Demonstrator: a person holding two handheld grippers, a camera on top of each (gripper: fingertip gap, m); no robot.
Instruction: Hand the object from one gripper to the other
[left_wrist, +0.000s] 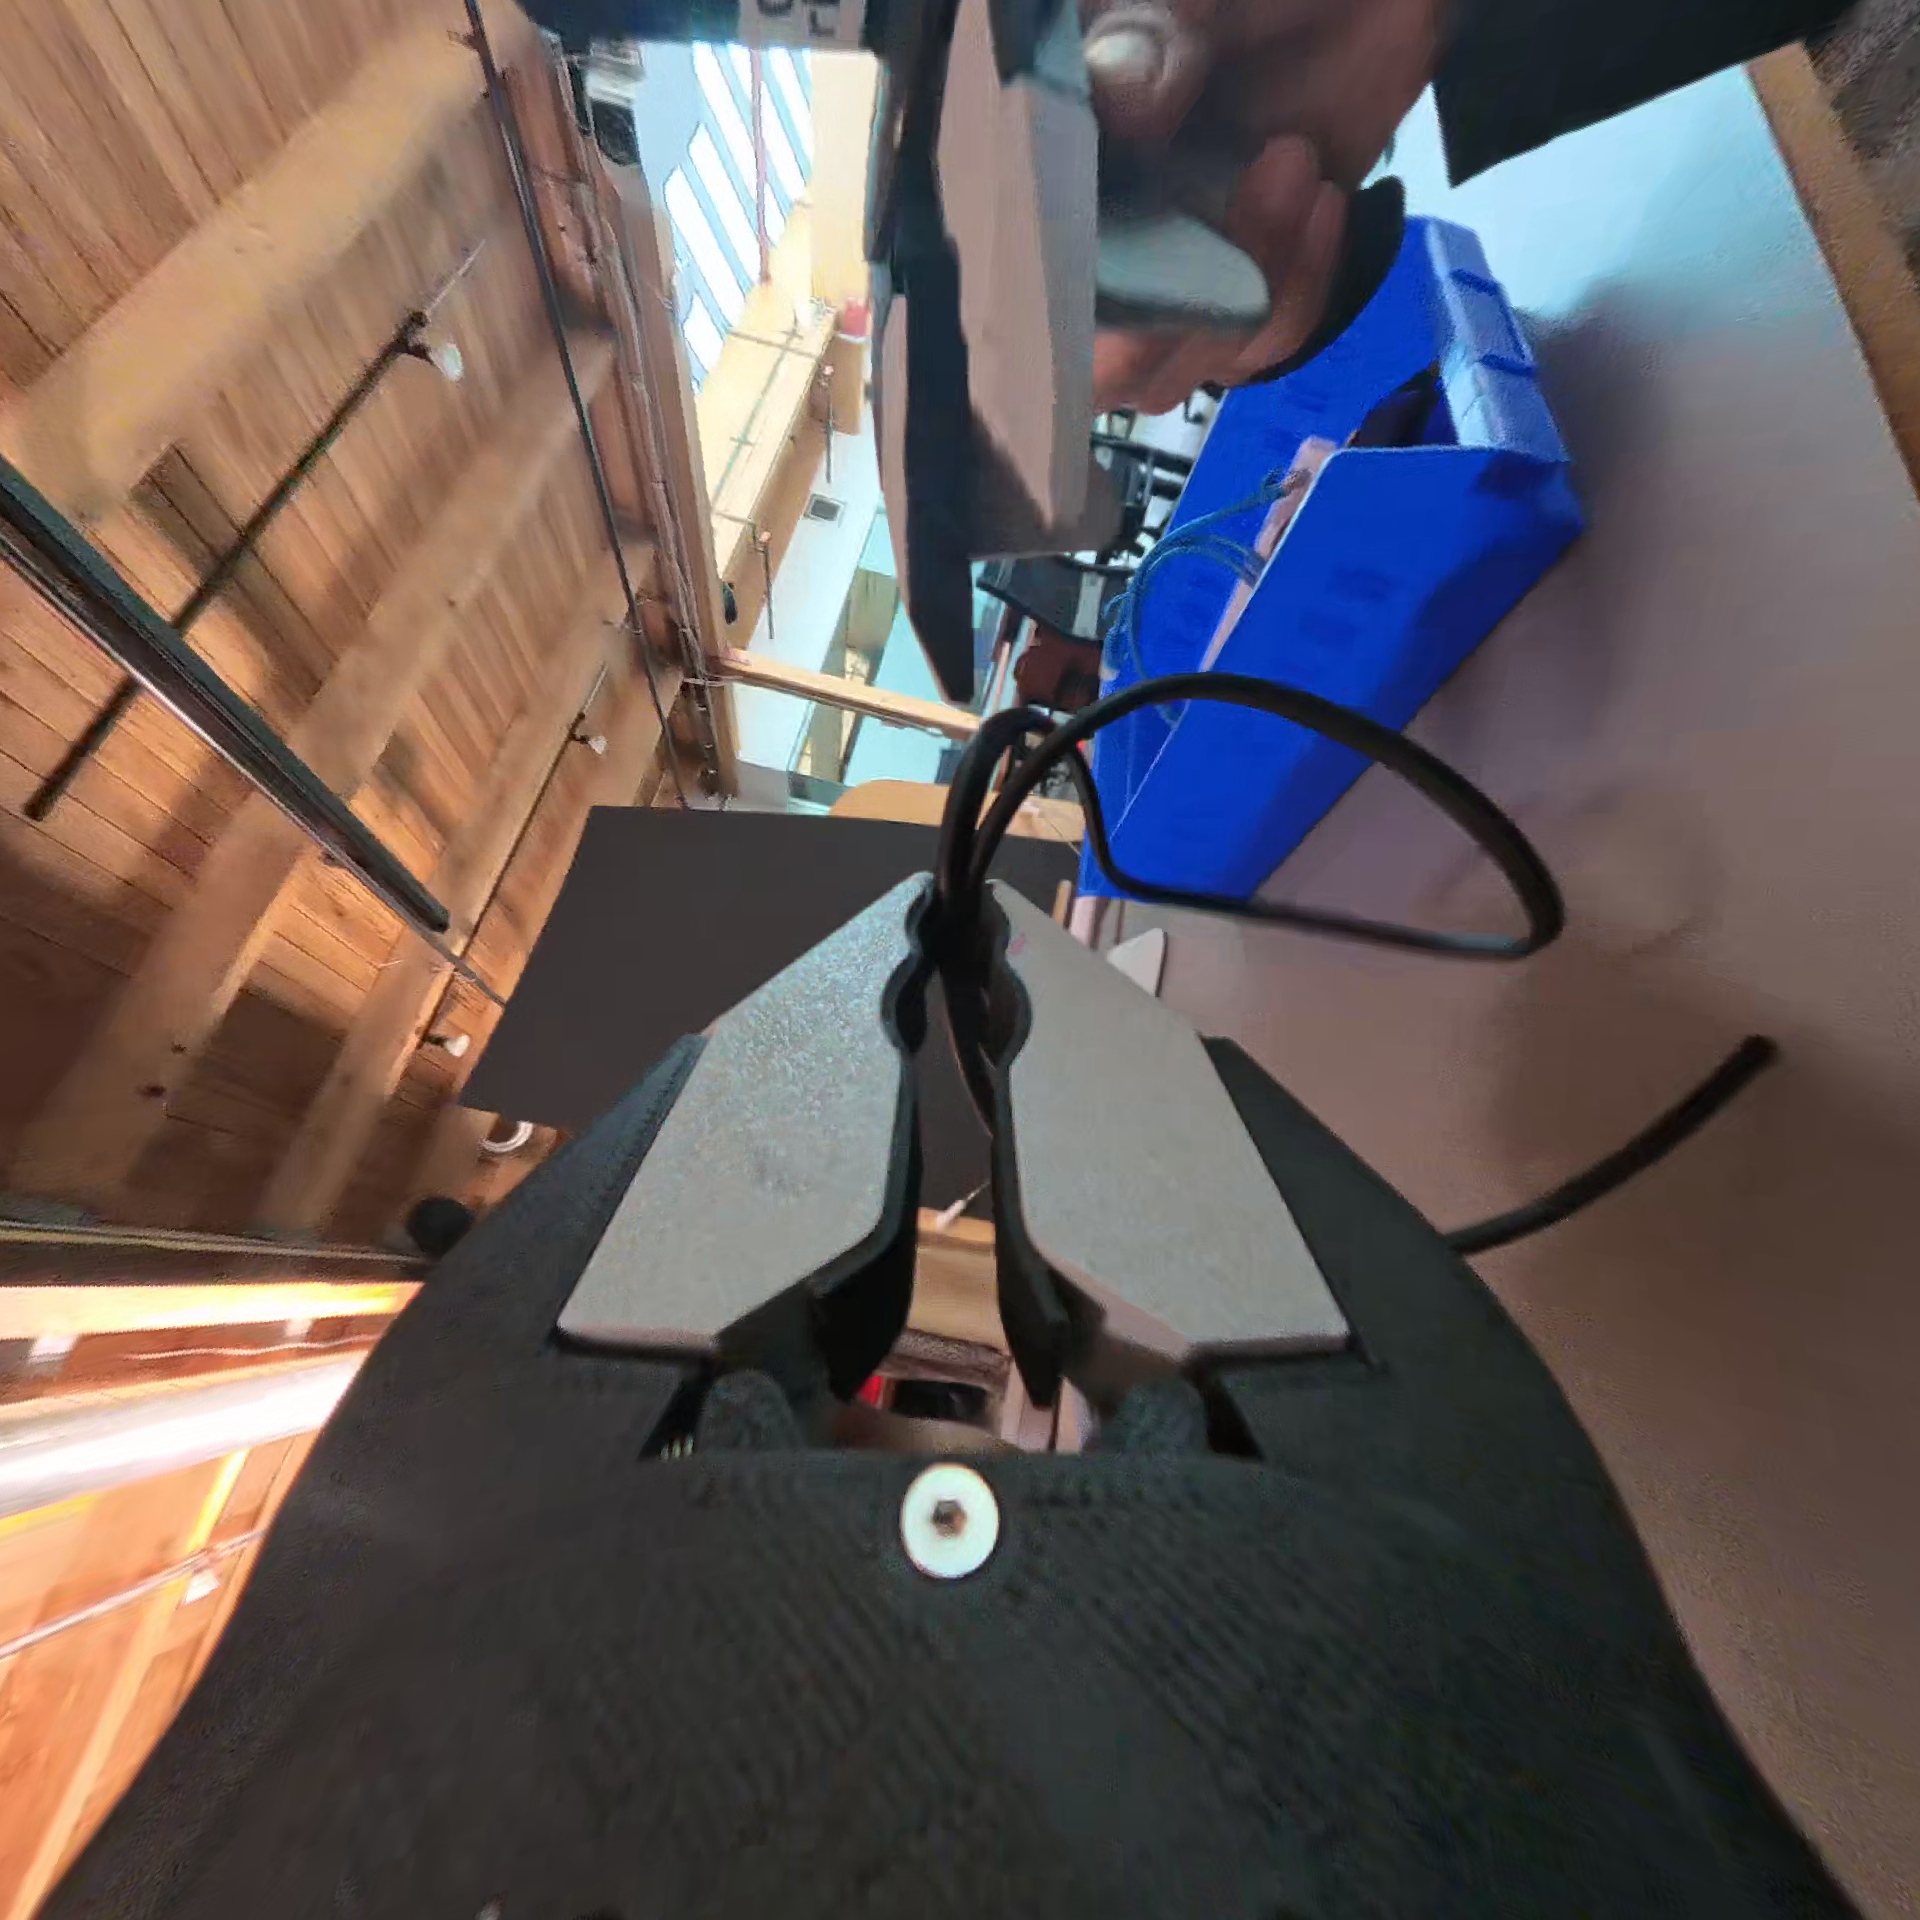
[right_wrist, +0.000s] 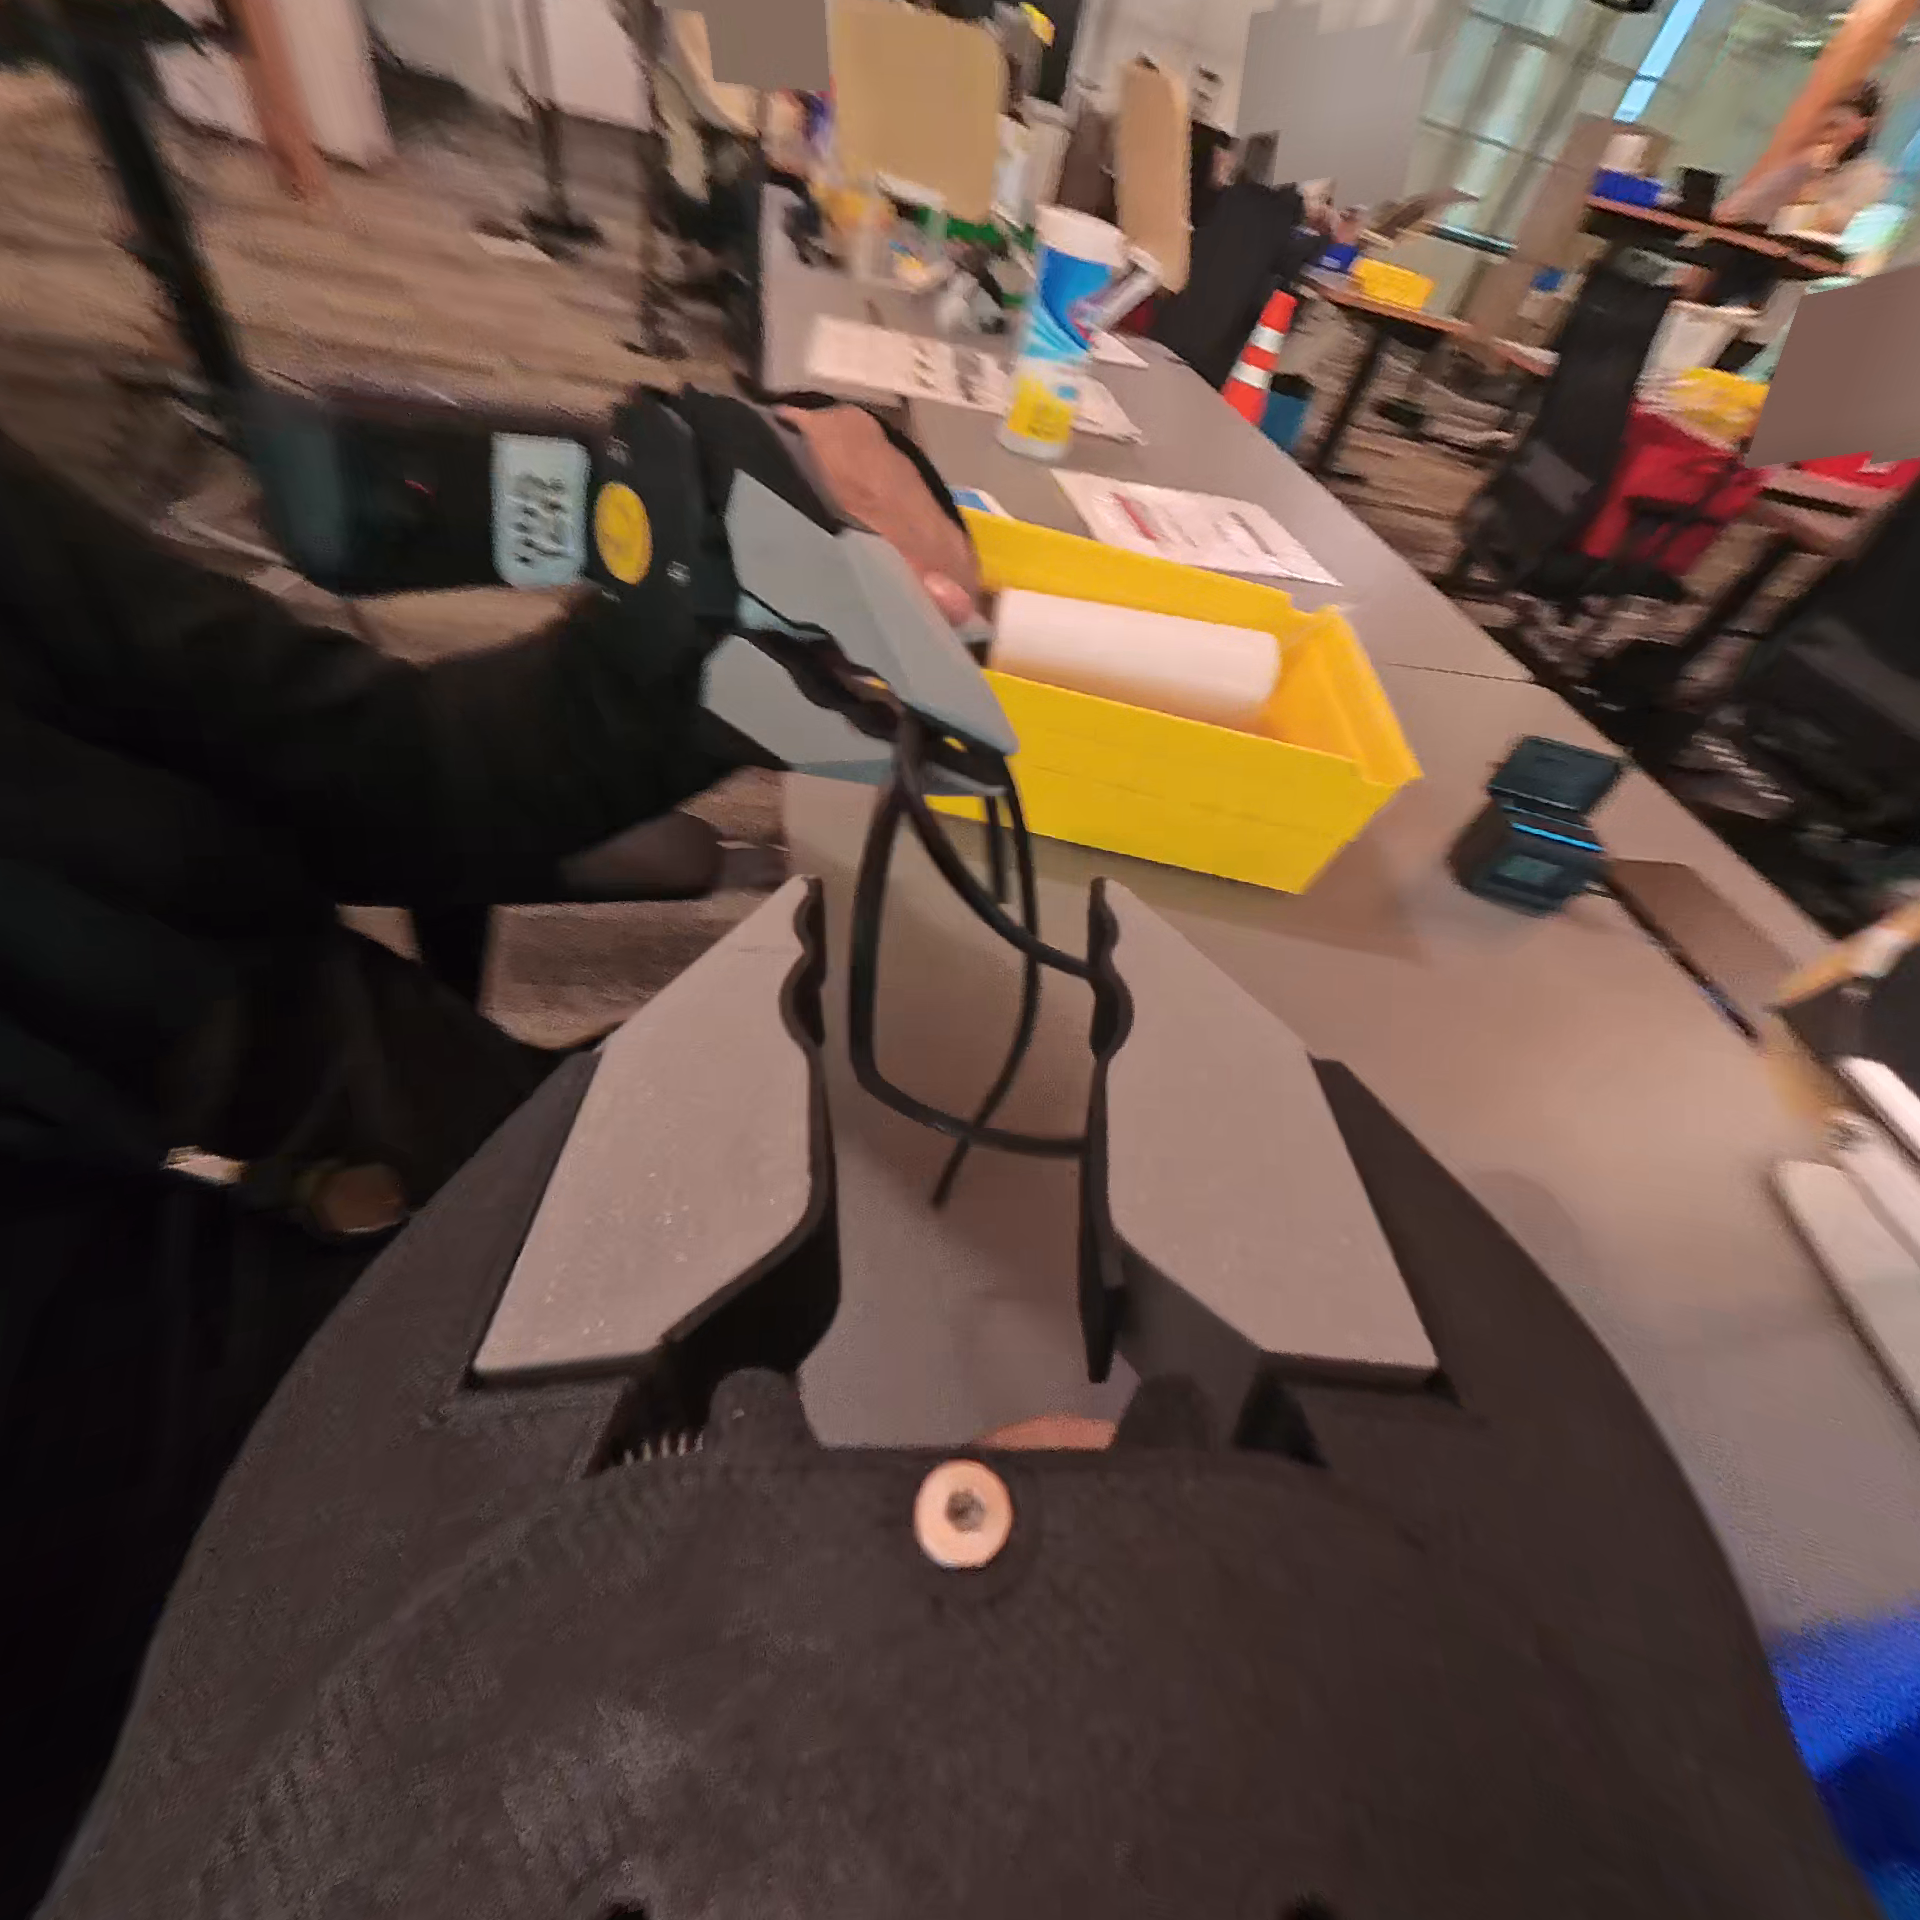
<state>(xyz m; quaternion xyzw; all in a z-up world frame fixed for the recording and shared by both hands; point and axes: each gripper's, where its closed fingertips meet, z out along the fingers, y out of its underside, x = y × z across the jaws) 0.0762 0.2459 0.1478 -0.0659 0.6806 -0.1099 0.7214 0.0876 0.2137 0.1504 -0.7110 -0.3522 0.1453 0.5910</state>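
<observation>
Left wrist view: left gripper (left_wrist: 961, 925) fingers (left_wrist: 800, 1101) closed on a black cable (left_wrist: 1351, 727), pinched at the tips. Cable loops out ahead and to the right of the fingers; one loose end (left_wrist: 1621, 1143) sticks out further right, over the grey surface (left_wrist: 1714, 831). Blue bin (left_wrist: 1382, 623) sits beyond the loop on that surface. Right gripper (left_wrist: 966, 644) shows above the tips, held by a hand (left_wrist: 1247, 208), not touching the cable in this view.

Right wrist view: right gripper (right_wrist: 956, 914) fingers (right_wrist: 665, 1164) wide open, gripping nothing. Cable (right_wrist: 1023, 935) hangs from the left gripper (right_wrist: 935, 748) down into the gap between the open fingers, a strand close against the right finger; contact unclear. Yellow bin (right_wrist: 1195, 790) with a white roll (right_wrist: 1132, 655) lies past the tips.
</observation>
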